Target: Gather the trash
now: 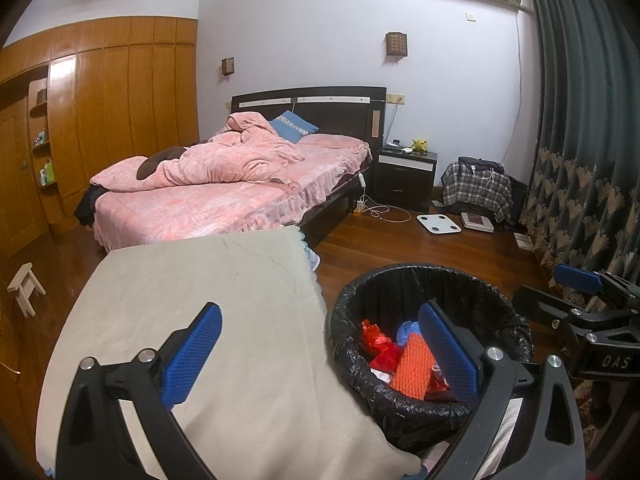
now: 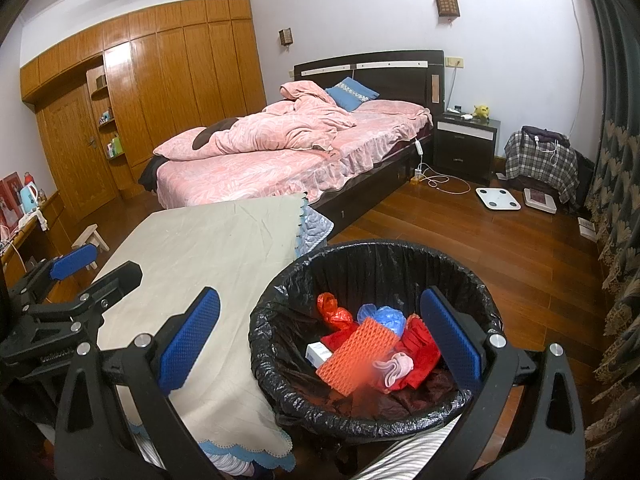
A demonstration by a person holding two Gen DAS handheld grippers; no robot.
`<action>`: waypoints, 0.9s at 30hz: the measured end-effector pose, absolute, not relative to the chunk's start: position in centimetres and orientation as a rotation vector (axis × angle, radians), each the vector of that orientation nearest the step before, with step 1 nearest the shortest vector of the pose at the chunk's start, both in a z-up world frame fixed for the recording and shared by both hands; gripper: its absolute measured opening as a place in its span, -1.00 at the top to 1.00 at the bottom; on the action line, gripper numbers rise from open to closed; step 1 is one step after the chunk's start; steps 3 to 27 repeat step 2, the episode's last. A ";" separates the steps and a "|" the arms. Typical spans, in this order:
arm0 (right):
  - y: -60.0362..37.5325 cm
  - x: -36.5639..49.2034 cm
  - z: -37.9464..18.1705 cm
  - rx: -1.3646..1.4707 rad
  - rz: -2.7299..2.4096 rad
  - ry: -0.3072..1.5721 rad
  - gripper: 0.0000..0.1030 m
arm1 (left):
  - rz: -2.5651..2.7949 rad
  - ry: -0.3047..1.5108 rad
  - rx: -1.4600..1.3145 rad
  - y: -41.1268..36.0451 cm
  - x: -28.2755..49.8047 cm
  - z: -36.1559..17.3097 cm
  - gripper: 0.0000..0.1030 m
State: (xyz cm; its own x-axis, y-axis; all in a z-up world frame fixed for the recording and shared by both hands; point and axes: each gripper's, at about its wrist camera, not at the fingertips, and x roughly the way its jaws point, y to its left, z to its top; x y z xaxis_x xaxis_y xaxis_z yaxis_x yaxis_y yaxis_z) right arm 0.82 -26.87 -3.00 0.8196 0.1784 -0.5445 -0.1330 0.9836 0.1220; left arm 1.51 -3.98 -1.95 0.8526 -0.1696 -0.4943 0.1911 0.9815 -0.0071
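Note:
A round bin with a black liner (image 1: 400, 408) (image 2: 280, 368) stands on the wooden floor beside a cloth-covered table (image 1: 180, 300) (image 2: 200, 248). Inside lie an orange foam net (image 1: 412, 364) (image 2: 360, 348), red plastic bags (image 2: 336, 316), a blue bag (image 2: 386, 316), a small white box (image 2: 318, 354) and a pink tissue (image 2: 396, 366). My left gripper (image 1: 320, 356) is open, one finger over the table, the other over the bin. My right gripper (image 2: 320, 340) is open above the bin with nothing between its fingers. In the left wrist view the right gripper's blue pad (image 1: 578, 278) shows at far right.
A bed with pink bedding (image 1: 224, 184) (image 2: 288, 148) stands behind the table. A dark nightstand (image 2: 466, 144), two floor scales (image 2: 498, 198) and a plaid-covered pile (image 2: 540, 168) sit near the curtain (image 1: 580, 140). A small wooden stool (image 1: 26, 288) stands at left by the wardrobe.

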 end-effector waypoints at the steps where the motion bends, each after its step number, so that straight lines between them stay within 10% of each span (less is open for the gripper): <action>1: -26.9 0.8 -3.0 0.080 0.166 0.587 -0.89 | -0.189 0.516 0.044 -4.0 1.5 -2.0 -0.88; 27: -26.9 0.8 -3.0 0.079 0.166 0.587 -0.89 | -0.189 0.516 0.045 -4.1 1.5 -1.9 -0.88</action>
